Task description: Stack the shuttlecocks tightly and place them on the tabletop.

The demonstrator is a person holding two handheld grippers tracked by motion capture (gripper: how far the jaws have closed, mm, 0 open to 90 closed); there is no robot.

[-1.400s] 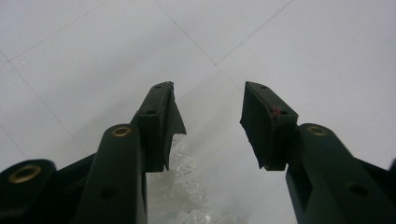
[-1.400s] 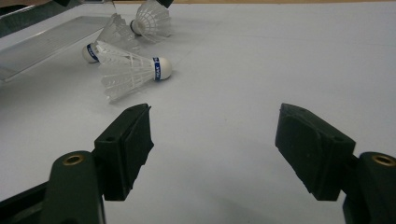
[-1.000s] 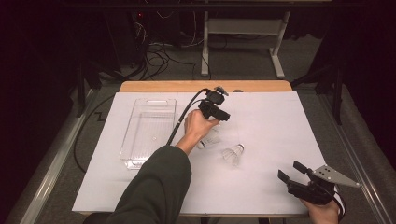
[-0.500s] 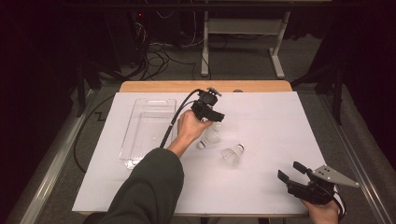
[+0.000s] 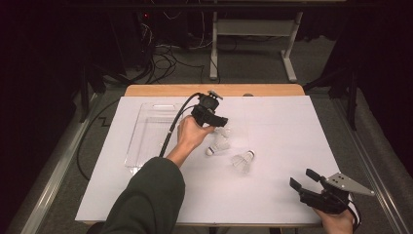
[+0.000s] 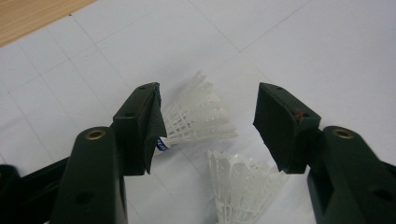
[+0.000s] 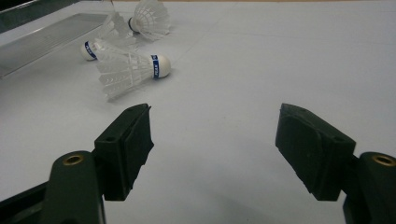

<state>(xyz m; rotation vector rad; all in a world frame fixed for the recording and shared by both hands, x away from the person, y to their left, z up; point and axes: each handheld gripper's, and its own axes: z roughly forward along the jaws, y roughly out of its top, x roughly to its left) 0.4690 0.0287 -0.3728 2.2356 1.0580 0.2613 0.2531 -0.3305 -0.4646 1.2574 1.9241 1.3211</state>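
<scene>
The left tool (image 5: 220, 123) hangs over the middle of the desk (image 5: 292, 126) with its jaws spread wide and nothing pinched between them. In the left gripper view a white shuttlecock (image 6: 198, 116) lies on the sheet in the gap between the jaws, its blue-banded cork tucked behind the left pad; whether that pad touches it I cannot tell. A second shuttlecock (image 6: 240, 184) lies just beside it, toward six o'clock, feathers fanned toward the first.

From the high view the shuttlecocks sit near the desk's centre: one at five o'clock of the left tool (image 5: 218, 145), another farther out at the same bearing (image 5: 243, 160), and a third, half hidden under the tool, at four o'clock just beside it (image 5: 225, 131).

The right tool (image 5: 304, 183) rests at the desk's five o'clock corner, released, jaws wide apart with bare sheet between them. Its own view shows the shuttlecocks well ahead at eleven o'clock.

A clear plastic tray (image 5: 146, 139) lies at nine o'clock of the left hand, on the white sheet that covers the desk; a strip of bare wood shows along the twelve o'clock edge. Beyond it the room is dark, with cables (image 5: 160, 53) on the floor and a white metal stand (image 5: 253, 34).
</scene>
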